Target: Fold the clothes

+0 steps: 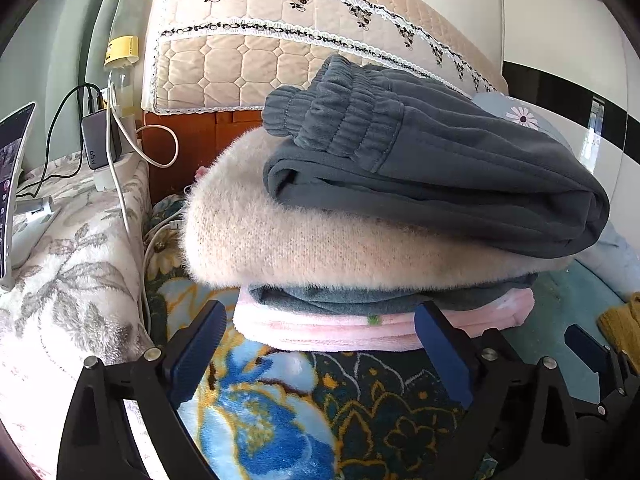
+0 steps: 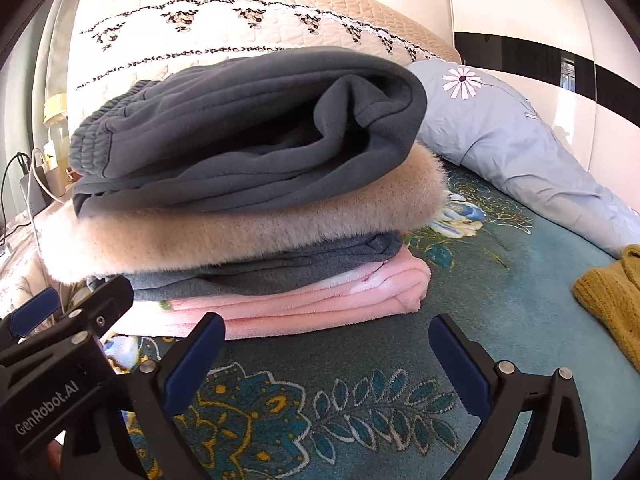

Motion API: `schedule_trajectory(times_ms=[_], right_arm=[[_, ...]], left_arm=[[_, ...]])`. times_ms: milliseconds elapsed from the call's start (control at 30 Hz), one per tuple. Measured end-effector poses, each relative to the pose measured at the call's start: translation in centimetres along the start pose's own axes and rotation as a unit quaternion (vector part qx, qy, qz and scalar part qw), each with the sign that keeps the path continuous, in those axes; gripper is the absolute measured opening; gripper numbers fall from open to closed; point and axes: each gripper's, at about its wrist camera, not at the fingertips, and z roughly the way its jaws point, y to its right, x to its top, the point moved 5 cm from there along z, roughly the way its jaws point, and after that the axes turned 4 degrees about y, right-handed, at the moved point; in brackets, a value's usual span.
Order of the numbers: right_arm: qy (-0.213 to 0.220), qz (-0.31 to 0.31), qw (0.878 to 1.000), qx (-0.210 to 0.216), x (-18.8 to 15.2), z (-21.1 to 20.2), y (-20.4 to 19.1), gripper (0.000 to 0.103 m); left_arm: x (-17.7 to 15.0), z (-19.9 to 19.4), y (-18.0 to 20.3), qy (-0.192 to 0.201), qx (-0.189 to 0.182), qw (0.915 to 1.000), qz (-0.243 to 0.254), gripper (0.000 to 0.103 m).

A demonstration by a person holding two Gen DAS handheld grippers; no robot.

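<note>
A stack of folded clothes on a bed, seen from both wrist cameras. The stack (image 1: 384, 220) is built of four layers: grey trousers (image 1: 440, 168) on top, with the elastic waistband turned toward the headboard (image 1: 280, 52); a cream fleece (image 1: 320, 248) beneath; a thinner grey garment (image 2: 260, 268); and a pink garment (image 2: 320, 304) at the bottom, lying on the floral blanket (image 2: 360, 380). Both tools are shown with jaws spread wide and nothing between them. The left gripper (image 1: 320, 344) is held just before the pink layer's near edge; whether its right pad touches that edge cannot be told. The right gripper (image 2: 326, 340) is held near the stack's right corner, apart from it, above bare blanket. The left tool is also visible at the lower left of the right view.

The stack is judged complete for the moment, and the hands appear freed for the next item. A mustard knit (image 2: 612, 292) lies unfolded at the right, well apart from the stack, beside a blue pillow (image 2: 520, 140); it is taken as the likely next piece. For that step to be done well, the knit should be spread flat on open blanket, clear of the stack, with each hand taking a corner. The fleece overhangs the thinner layers on the left, so the stack should not be brushed by the left tool. The cables (image 1: 132, 168) and charger (image 1: 98, 144) on the side ledge should be kept clear of.
</note>
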Motion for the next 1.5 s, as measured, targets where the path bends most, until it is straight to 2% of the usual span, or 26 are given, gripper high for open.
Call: schedule_trajectory(times_ms=[933,1200,1500], right_arm=[[-0.002,0.000,1.000,-0.002,-0.1,0.6,0.2,0.103],[0.002,-0.020,1.000,-0.005,-0.1,0.4,-0.5,0.103],[-0.003,-0.016,1.000,-0.006,-0.2,0.7,-0.3,0.103]], left_arm=[[-0.1,0.4,-0.3,-0.003,0.007,1.0000,0.001,0.096],[0.0,0.5,0.6,-0.004,0.002,0.9997,0.026,0.096],[-0.1,0.5,0.4,-0.009,0.001,0.9997,0.022,0.096]])
